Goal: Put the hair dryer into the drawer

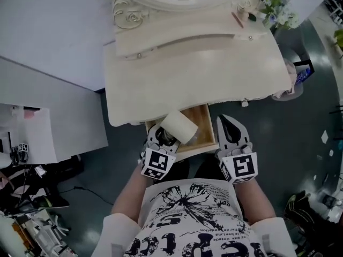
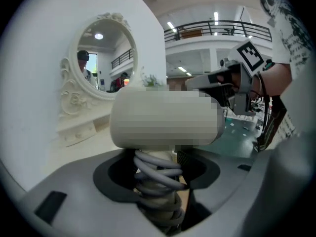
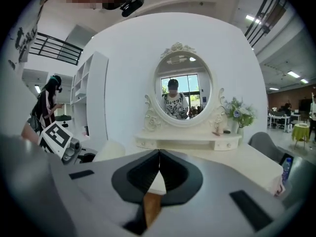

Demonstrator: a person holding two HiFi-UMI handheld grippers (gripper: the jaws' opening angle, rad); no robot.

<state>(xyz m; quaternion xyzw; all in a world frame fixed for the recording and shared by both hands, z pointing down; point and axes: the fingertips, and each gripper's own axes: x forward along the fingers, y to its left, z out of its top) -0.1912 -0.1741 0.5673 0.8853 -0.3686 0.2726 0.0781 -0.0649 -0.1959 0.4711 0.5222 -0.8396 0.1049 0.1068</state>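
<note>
The hair dryer [image 1: 179, 126] is a cream cylinder with a grey cord wound round its handle [image 2: 155, 179]. My left gripper [image 1: 162, 138] is shut on that handle and holds the dryer tilted over the open wooden drawer [image 1: 206, 123] at the front of the white dressing table [image 1: 187, 74]. In the left gripper view the dryer's body [image 2: 168, 117] fills the middle, above the jaws. My right gripper [image 1: 230, 123] hovers at the drawer's right corner with its jaws shut tip to tip [image 3: 159, 157] and nothing between them. A strip of the drawer's wood [image 3: 151, 209] shows below them.
An oval mirror [image 3: 181, 90] stands at the back of the table, with a small flower vase [image 1: 278, 10] at its right end. A white cabinet [image 1: 32, 135] and floor clutter [image 1: 32, 208] lie to the left. A grey chair [image 3: 266, 143] stands to the right.
</note>
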